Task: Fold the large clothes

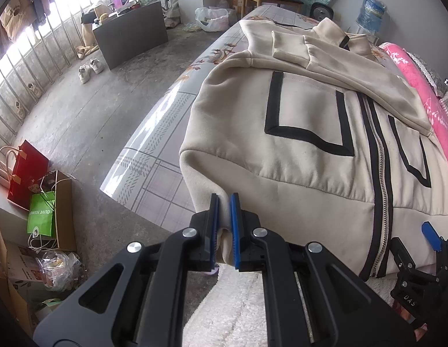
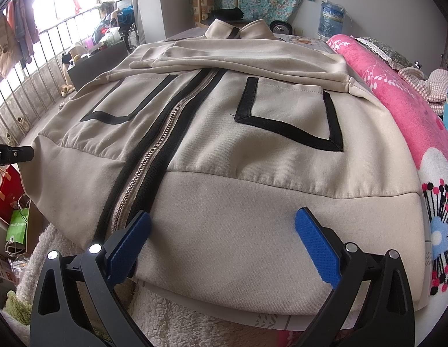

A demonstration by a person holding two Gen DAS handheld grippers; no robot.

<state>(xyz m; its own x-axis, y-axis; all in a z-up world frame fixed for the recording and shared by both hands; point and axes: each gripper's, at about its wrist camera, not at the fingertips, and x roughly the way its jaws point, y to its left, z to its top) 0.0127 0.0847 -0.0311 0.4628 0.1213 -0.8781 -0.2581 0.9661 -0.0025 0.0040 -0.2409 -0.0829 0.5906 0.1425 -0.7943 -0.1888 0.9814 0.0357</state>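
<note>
The jacket [image 1: 310,150] hem corner is pinched by the left gripper [image 1: 224,225]; the right gripper [image 2: 221,245] is spread open at the hem. Gripping there comes next, before folding upward.

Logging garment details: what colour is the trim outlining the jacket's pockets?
Black, on a beige jacket; the pocket trim shows best in the right wrist view.

Matt beige fleece jacket [image 2: 252,202] with metal zipper [image 2: 148,156] lies on glossy tablecloth [image 1: 148,156].

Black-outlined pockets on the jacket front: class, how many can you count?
2: one pocket on one side of the zipper, the other pocket across it. Folded sleeves cover both tops; more may be hidden.
</note>
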